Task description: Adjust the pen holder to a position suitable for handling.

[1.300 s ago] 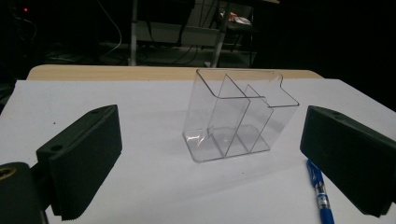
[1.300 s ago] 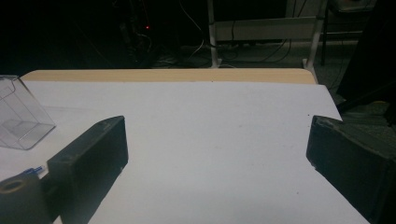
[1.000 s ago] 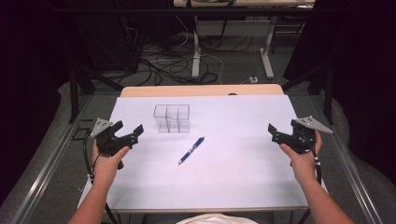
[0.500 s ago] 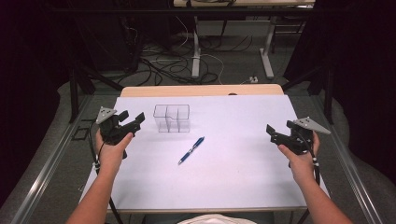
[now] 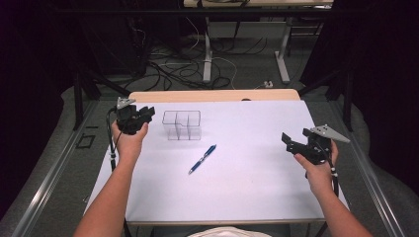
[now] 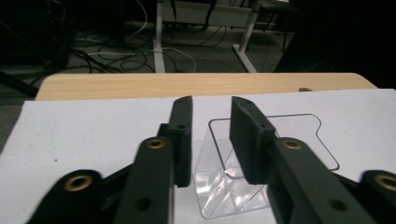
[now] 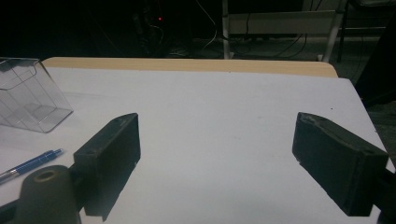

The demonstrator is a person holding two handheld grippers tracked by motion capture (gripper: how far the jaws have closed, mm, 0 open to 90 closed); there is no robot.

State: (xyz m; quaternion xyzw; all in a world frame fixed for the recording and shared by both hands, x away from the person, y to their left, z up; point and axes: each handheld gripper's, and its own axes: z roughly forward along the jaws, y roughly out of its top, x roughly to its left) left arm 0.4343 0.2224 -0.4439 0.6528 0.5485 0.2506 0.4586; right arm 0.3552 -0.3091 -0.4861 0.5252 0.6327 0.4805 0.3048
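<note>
Pen [image 5: 202, 159] mid-table | clear organizer [image 5: 182, 125] behind | left gripper [image 5: 144, 113] beside organizer

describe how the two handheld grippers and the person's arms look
Both the left gripper and right gripper are black with two flat jaws, brass-ringed pivot holes and a grey three-cornered top plate. A black cable trails from each. The forearms are bare, no sleeves showing.

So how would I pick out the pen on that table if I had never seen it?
Start at the white sheet that covers most of the table. Near its middle, just nearer the person than the clear plastic organizer, lies the blue pen, flat and on a slant. It is the only thin, coloured thing there; the organizer is see-through and boxy.
</note>
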